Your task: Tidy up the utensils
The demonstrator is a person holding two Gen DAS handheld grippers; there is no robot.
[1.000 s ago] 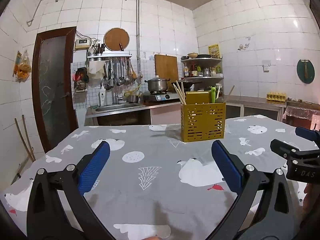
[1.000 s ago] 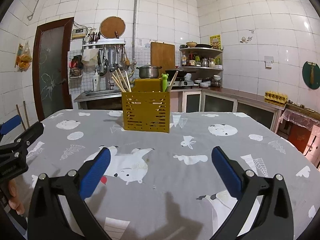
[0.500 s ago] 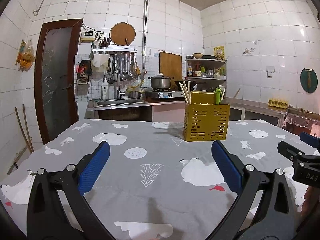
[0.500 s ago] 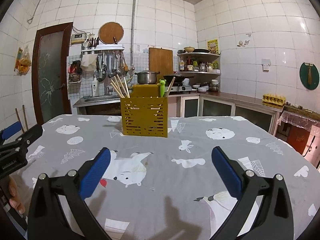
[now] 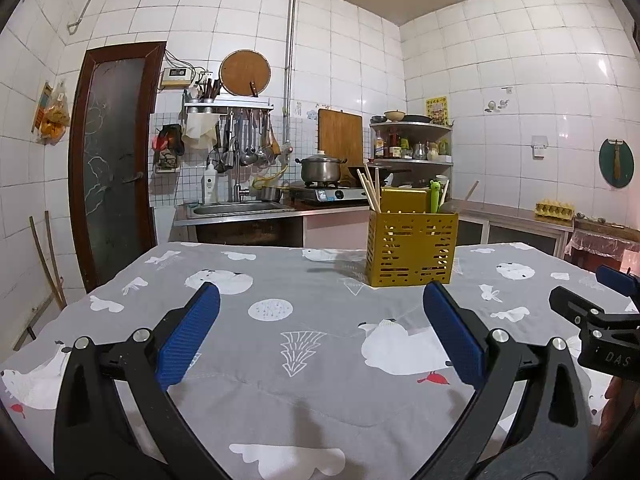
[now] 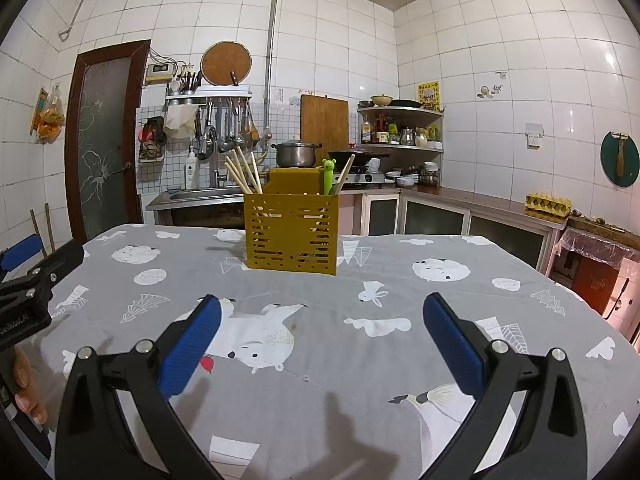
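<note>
A yellow slotted utensil holder (image 5: pixel 412 249) stands upright on the grey patterned tablecloth (image 5: pixel 304 360), far side of the table. It holds wooden chopsticks (image 5: pixel 370 191) on its left, a green frog-topped utensil (image 5: pixel 435 196) and a wooden stick on its right. It also shows in the right wrist view (image 6: pixel 293 230), with the chopsticks (image 6: pixel 242 174) and the green utensil (image 6: pixel 329 177). My left gripper (image 5: pixel 320 332) is open and empty, above the cloth, well short of the holder. My right gripper (image 6: pixel 322 334) is open and empty, likewise short of it.
The other gripper shows at the right edge of the left wrist view (image 5: pixel 600 320) and at the left edge of the right wrist view (image 6: pixel 28 280). Behind the table are a sink counter (image 5: pixel 240 210), a stove with a pot (image 5: pixel 322 168), shelves and a door (image 5: pixel 112 160).
Both views have tilted up and drawn back a little; the holder sits slightly farther and lower in each view. Both grippers stay open and empty.
</note>
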